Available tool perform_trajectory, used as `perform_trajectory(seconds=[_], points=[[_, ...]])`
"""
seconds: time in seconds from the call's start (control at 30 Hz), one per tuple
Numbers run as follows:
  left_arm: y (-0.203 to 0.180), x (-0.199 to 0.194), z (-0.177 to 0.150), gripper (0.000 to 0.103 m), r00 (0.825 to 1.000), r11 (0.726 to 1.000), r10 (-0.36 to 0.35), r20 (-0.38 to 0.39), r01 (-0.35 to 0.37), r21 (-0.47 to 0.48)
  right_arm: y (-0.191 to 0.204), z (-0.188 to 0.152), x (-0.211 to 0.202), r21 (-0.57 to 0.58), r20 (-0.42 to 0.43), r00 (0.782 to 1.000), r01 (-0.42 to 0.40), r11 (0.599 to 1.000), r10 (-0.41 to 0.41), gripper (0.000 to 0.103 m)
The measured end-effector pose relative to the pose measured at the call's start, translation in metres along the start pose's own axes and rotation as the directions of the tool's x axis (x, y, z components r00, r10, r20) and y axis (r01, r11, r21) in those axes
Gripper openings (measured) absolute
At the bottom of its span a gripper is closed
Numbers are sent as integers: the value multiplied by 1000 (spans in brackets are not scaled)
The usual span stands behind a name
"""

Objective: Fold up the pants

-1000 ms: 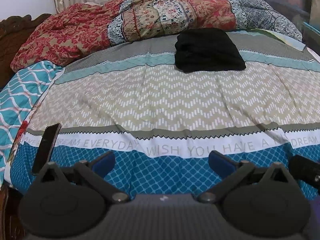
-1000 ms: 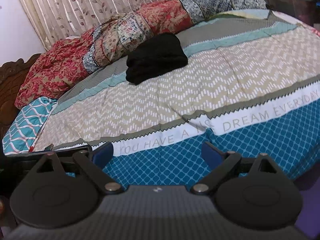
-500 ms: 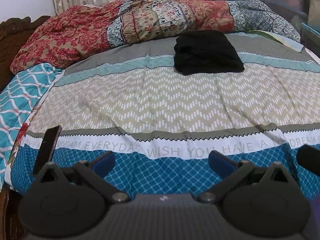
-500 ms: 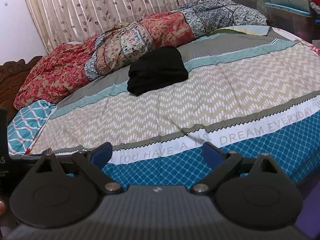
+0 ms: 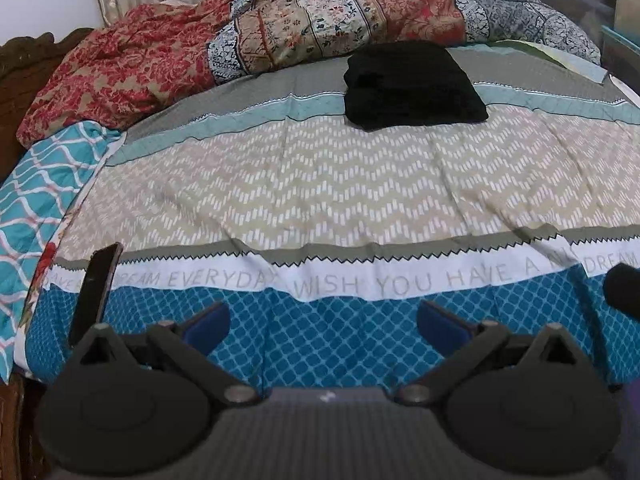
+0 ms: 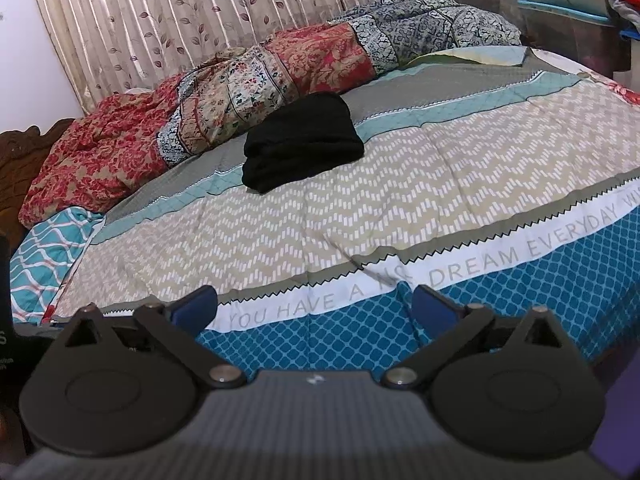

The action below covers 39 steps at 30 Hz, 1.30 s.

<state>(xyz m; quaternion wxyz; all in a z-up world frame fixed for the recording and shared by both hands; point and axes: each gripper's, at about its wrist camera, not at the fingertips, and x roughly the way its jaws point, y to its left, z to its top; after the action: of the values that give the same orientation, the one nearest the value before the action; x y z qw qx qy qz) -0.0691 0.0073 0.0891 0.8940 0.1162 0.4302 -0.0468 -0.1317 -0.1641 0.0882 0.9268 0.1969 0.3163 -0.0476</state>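
The black pants (image 5: 414, 86) (image 6: 302, 140) lie folded in a compact bundle on the far part of the bed's patterned bedspread (image 5: 320, 184) (image 6: 400, 184), just in front of the rumpled floral quilt (image 5: 304, 28) (image 6: 280, 76). Both claws are held well apart from them, near the bed's near edge. The left claw (image 5: 323, 322) and the right claw (image 6: 314, 306) each have their blue fingers spread wide, gripping nothing. A dark phone (image 5: 96, 292) stands tilted at the left corner.
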Motion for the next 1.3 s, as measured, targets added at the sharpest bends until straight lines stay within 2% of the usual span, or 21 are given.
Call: perform_trajectory(seconds=[0.47, 0.73, 1.3], points=[[3, 2, 0, 103, 1000, 1000, 28, 9, -28, -7, -2, -3, 5, 7, -24, 1000, 6, 1000, -6, 103], [-2, -2, 0, 103, 997, 998, 54, 51, -56, 27, -3, -3, 8, 10, -34, 999, 6, 1000, -5, 103], [-4, 2, -2, 103, 999, 998, 48, 20, -49, 41, -5, -5, 9, 13, -43, 999, 3, 1000, -2, 103]])
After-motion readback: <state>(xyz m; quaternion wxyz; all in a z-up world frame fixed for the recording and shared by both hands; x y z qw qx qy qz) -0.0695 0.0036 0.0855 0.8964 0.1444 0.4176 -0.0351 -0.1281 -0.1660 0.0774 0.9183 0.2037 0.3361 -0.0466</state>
